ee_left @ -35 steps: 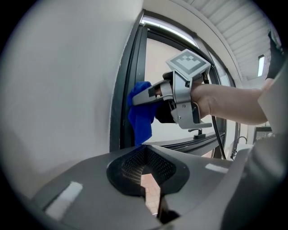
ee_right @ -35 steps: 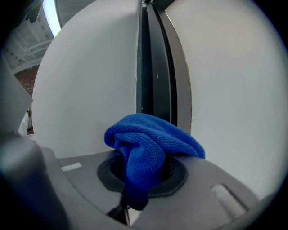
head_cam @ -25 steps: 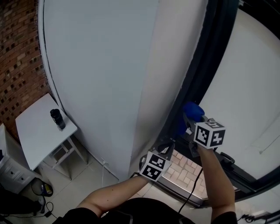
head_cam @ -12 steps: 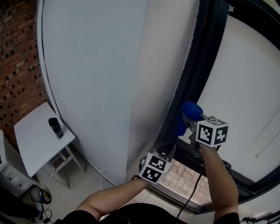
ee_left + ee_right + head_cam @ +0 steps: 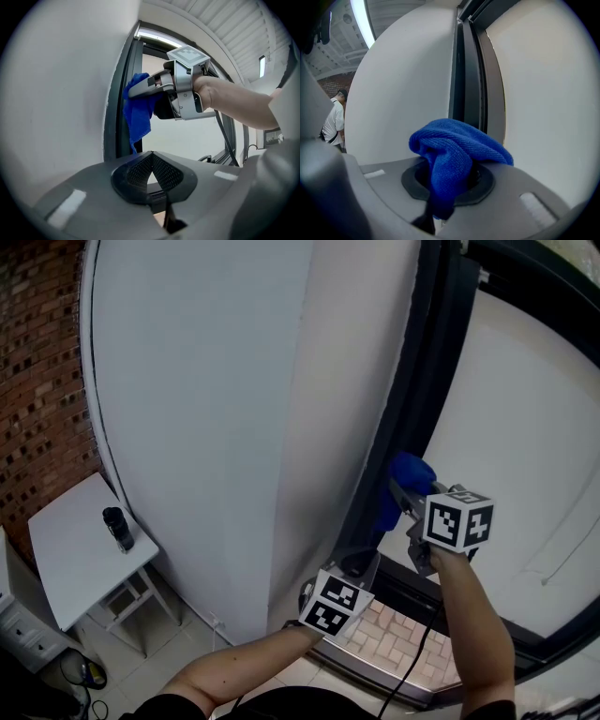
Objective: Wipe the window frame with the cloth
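Observation:
A blue cloth (image 5: pixel 406 482) is bunched in my right gripper (image 5: pixel 401 493), which is shut on it and holds it up against the dark vertical window frame (image 5: pixel 427 381). In the right gripper view the cloth (image 5: pixel 454 152) fills the jaws and hides the fingertips, with the frame (image 5: pixel 468 79) straight ahead. The left gripper view shows the cloth (image 5: pixel 138 110) hanging down along the frame (image 5: pixel 123 108) from the right gripper (image 5: pixel 140 89). My left gripper (image 5: pixel 361 563) hangs lower, near the frame's foot, shut with nothing in it (image 5: pixel 151 157).
A broad white wall panel (image 5: pixel 234 409) runs left of the frame, pale glass (image 5: pixel 525 446) right of it. Lower left stands a small white table (image 5: pixel 66 563) with a dark bottle (image 5: pixel 116 527), beside a brick wall (image 5: pixel 37 352). A person (image 5: pixel 333 123) stands far left.
The head view has tilted up a little. My right gripper, still holding the cloth, has edged slightly up the frame. The left gripper has hardly moved.

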Tool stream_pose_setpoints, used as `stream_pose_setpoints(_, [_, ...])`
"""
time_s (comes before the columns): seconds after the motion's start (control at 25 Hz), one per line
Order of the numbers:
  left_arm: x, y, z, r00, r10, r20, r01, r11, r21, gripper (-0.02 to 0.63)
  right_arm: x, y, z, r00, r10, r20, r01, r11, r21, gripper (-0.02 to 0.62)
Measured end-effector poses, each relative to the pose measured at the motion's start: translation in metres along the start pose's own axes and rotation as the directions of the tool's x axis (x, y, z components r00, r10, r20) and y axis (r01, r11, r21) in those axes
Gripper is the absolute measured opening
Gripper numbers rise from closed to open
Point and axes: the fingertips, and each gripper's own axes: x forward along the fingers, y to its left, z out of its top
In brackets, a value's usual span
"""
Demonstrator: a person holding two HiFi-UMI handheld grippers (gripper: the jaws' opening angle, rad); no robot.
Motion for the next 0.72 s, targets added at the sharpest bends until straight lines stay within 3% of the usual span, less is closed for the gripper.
stream_pose_setpoints(0.32, [0.011, -0.007, 0.035, 0.999, -0.036, 0.016, 0.036, 0.999, 0.017, -0.008, -0.008, -0.003, 0.042, 0.999, -0.018, 0.032, 0.019, 0.999, -0.051, 0.061])
stream_pose_setpoints(0.72, [0.014, -0.003, 0.076, 0.997, -0.023, 0.068, 0.022, 1.0, 0.013, -0.008, -0.014, -0.003, 0.086, 0.997, -0.04, 0.072, 0.047, 0.994, -0.1, 0.061])
